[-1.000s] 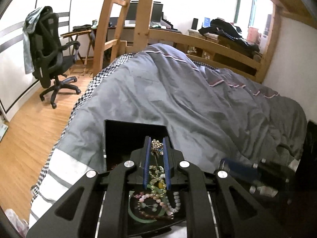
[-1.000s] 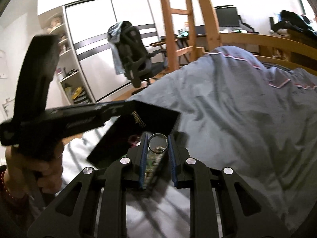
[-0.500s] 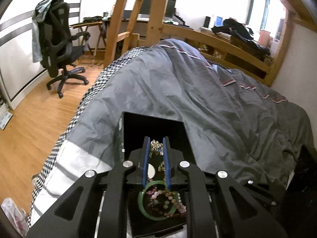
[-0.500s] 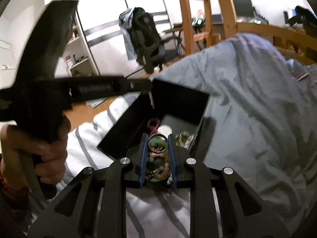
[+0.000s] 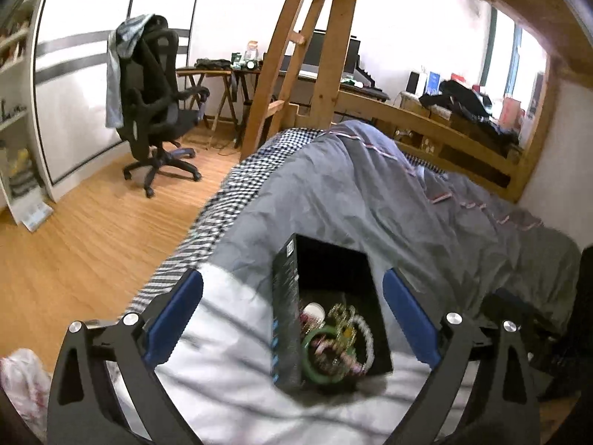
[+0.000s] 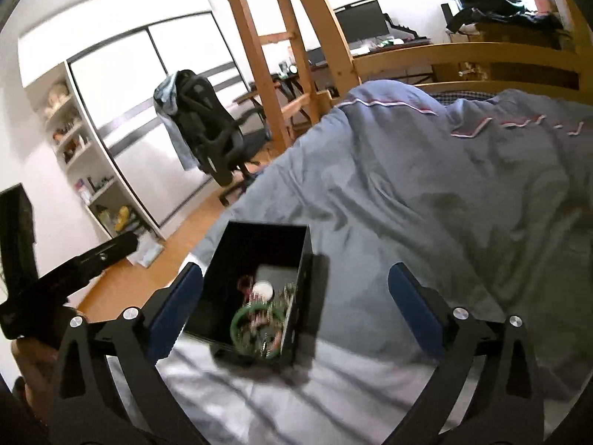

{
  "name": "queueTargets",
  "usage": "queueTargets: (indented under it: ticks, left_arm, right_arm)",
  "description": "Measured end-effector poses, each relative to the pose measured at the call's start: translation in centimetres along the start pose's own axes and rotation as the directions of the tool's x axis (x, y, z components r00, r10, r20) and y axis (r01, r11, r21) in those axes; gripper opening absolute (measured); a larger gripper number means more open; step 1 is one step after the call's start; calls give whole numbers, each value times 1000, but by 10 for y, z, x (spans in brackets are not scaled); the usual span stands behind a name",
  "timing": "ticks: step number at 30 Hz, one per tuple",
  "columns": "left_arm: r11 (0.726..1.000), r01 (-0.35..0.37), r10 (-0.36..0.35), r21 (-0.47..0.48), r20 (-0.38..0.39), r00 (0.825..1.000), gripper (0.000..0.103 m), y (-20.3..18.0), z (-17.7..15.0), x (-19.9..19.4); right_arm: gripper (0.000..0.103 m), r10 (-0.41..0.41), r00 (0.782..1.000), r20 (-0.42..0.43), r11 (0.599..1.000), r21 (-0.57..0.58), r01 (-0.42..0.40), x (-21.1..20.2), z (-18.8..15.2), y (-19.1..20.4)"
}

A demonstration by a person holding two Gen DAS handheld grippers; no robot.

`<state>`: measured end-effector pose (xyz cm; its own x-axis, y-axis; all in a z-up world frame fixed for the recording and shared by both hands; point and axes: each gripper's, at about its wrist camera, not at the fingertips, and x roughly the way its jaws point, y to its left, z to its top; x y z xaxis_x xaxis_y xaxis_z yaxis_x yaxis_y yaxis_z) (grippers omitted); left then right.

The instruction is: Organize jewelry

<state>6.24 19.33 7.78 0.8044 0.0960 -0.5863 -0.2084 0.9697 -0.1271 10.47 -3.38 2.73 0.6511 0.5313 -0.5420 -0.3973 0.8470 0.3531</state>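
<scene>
Black and open-topped, a small box (image 5: 285,319) sits on the bed (image 5: 389,200), on the white striped end of a grey duvet (image 6: 426,185), and holds a tangle of jewelry: a green bangle (image 5: 315,363), pale bead bracelets (image 5: 365,333) and gold pieces. Left claw (image 5: 292,315) hangs above it with its blue-padded fingers (image 5: 174,315) spread wide, holding nothing. Right claw (image 6: 296,307) is likewise spread wide and empty, framing the box from the other side, with a black office chair (image 6: 207,129) on the wooden floor beyond
</scene>
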Motion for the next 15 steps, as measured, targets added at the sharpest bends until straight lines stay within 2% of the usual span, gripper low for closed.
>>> queueTargets:
  ticks: [5,11,15]
  left_arm:
    - [994,-60,64,90,-33,997,97,-6,-10,-36]
    - [983,-121,130,141,-56,990,97,-7,-41,-68]
    - [966,-173,183,190,-36,982,97,-12,-60,-79]
  right_arm:
    - [99,-44,994,-105,996,-79,35,-24,-30,21]
    - [99,-66,993,-96,990,-134,53,-52,-57,34]
    - [99,-40,997,-70,991,-129,31,-70,-62,40]
